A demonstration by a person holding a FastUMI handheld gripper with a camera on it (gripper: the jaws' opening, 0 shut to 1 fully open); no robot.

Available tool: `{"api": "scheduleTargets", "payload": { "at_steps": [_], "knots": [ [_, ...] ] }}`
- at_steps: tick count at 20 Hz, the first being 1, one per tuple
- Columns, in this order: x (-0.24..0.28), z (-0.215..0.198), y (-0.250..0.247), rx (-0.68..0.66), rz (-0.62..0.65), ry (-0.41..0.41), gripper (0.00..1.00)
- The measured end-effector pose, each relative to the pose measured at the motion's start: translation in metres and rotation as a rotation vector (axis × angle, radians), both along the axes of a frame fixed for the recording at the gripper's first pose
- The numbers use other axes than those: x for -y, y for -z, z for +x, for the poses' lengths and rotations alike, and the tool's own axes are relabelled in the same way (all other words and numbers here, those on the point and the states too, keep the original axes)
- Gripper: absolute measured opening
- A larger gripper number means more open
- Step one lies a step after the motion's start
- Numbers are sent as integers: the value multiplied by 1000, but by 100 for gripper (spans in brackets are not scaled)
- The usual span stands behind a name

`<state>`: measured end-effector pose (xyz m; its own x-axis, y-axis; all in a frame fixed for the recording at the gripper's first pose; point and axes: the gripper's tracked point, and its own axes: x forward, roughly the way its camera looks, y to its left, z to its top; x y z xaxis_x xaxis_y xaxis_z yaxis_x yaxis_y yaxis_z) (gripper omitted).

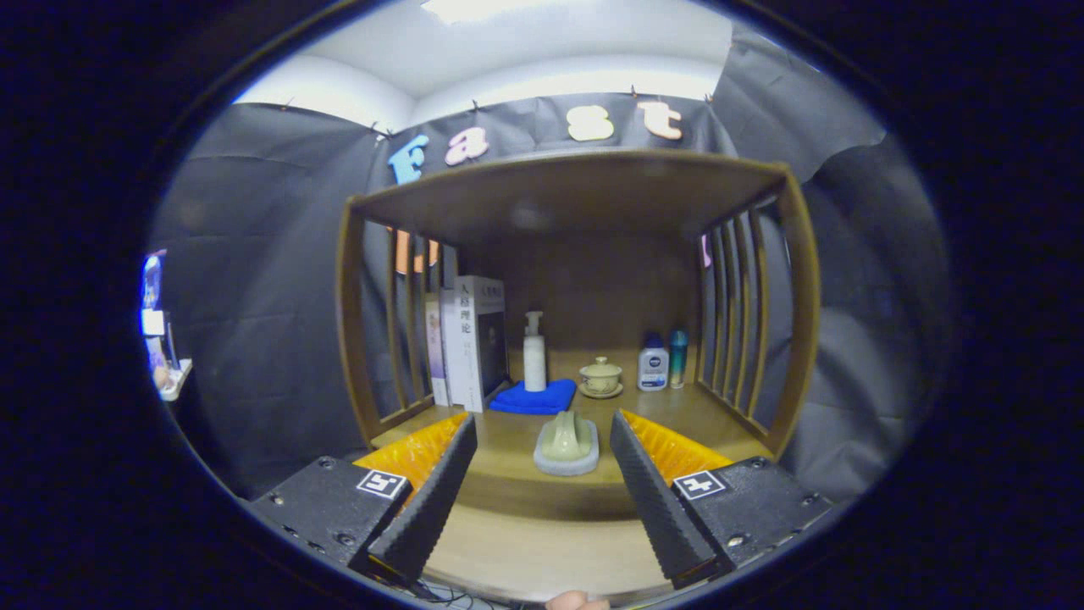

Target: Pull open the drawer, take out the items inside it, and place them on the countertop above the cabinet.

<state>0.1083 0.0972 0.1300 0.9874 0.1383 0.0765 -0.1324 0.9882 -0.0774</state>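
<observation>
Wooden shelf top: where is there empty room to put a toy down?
Bare wood lies either side of the pale green soap dish between the open tongs. Crowded behind: white books, blue folded cloth, lidded teacup, small bottles.

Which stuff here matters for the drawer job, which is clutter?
Job:
countertop
soap dish, on it, just ahead of the open fingers

Clutter:
books
pump bottle on blue cloth
lidded cup
two small bottles
</observation>
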Motion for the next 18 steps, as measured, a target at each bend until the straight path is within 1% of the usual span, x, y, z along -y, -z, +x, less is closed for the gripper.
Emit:
{"api": "scheduleTargets", "payload": {
  "at_steps": [4, 6, 8, 10, 12, 15, 18],
  "knots": [
    [7, -49, 49, 5, -28, 52, 100],
    [14, -60, 75, 6, -26, 89, 99],
    [17, -68, 107, -29, -7, 115, 99],
    [17, -72, 134, -65, 20, 128, 99],
    [23, -70, 155, -89, 41, 159, 99],
    [31, -66, 175, -103, 53, 204, 99],
    [30, -58, 193, -149, 70, 203, 99]
  ]
}}
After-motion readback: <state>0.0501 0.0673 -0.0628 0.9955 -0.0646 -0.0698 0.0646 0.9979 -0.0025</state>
